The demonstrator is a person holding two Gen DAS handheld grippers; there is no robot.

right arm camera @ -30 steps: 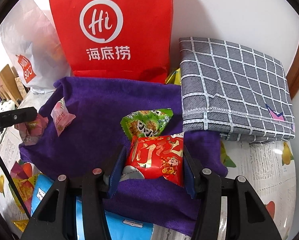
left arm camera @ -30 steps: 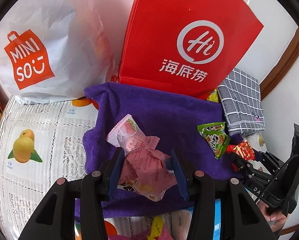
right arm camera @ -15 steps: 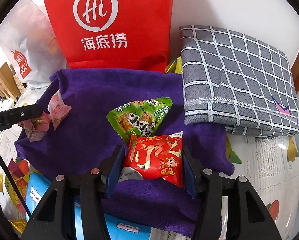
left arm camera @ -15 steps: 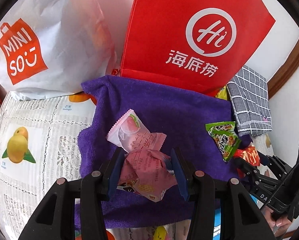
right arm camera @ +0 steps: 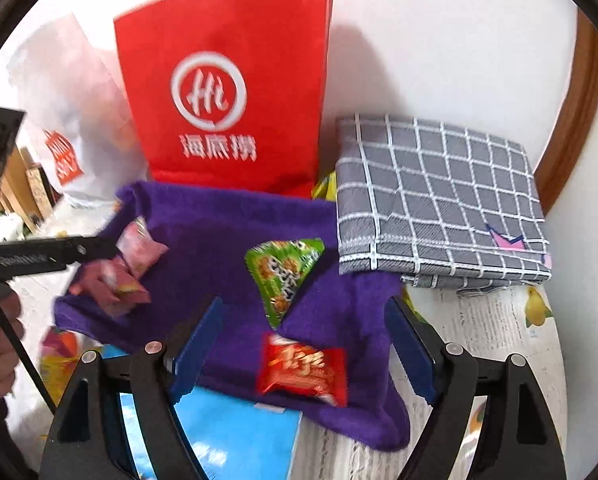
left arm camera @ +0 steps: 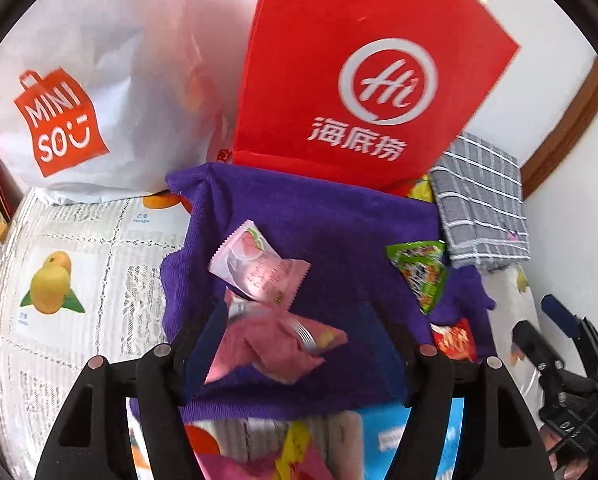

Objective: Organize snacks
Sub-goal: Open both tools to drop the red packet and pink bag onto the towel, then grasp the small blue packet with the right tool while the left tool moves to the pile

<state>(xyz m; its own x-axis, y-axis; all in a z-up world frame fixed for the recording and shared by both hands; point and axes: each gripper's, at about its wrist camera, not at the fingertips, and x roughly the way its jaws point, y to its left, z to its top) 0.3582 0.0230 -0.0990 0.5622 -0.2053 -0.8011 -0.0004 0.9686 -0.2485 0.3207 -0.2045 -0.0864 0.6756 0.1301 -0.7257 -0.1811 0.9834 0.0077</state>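
Note:
A purple towel (left arm camera: 339, 224) (right arm camera: 227, 240) lies on the table with snack packets on it. My left gripper (left arm camera: 295, 340) has its jaws opening; a crumpled pink packet (left arm camera: 275, 344) lies loose between them, below a pale pink packet (left arm camera: 259, 268). My right gripper (right arm camera: 303, 344) also has its jaws opening, and the red packet (right arm camera: 303, 372) lies free on the towel between them. A green triangular packet (right arm camera: 287, 276) (left arm camera: 423, 272) rests just beyond it. The left gripper's arm (right arm camera: 39, 260) shows at the left of the right wrist view.
A red paper bag (left arm camera: 363, 80) (right arm camera: 235, 92) and a white Miniso bag (left arm camera: 79, 100) stand behind the towel against the wall. A folded grey checked cloth (right arm camera: 439, 200) lies at the right. A blue box (right arm camera: 227, 440) and more packets (left arm camera: 295, 452) sit at the near edge.
Both grippers have let go: the pink packet and the red packet now lie loose on the towel between wider jaws. The right gripper has pulled up and back.

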